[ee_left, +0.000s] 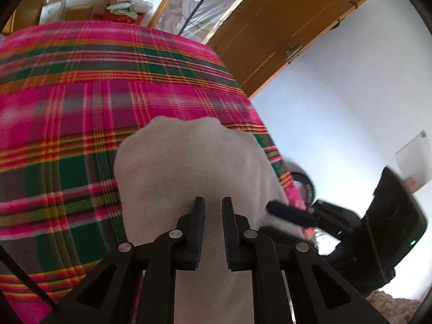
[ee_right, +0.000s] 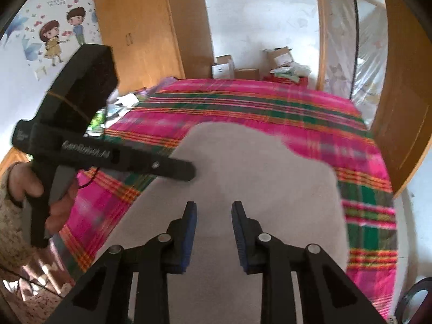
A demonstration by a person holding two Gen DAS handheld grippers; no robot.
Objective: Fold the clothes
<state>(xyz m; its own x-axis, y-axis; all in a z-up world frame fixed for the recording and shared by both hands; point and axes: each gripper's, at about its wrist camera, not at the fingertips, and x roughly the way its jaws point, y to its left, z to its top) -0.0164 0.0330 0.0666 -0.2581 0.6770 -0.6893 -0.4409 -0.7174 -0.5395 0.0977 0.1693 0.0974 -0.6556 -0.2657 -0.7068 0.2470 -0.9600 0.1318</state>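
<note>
Folding barely begun: grey cloth (ee_right: pixel 256 178) bunched at the near edge of the checked bed (ee_right: pixel 243 100), both claws (ee_left: pixel 213 205) (ee_right: pixel 213 208) apart, gripping nothing.

Soft, even daylight is filling the room in both wrist views, washing the pale walls (ee_left: pixel 337 102) almost to white and casting only faint shadows. Fisheye lenses are bending the orange-brown wooden door (ee_left: pixel 283 35) and tall wardrobe (ee_right: pixel 145 27) into curves, with black vignetting closing in at the corners. Motion blur is smearing the pink, green and orange plaid bedspread (ee_left: pixel 81 102) and the light grey garment (ee_right: pixel 256 178). A clear plastic sheet (ee_right: pixel 370 64) is catching mild glare.
</note>
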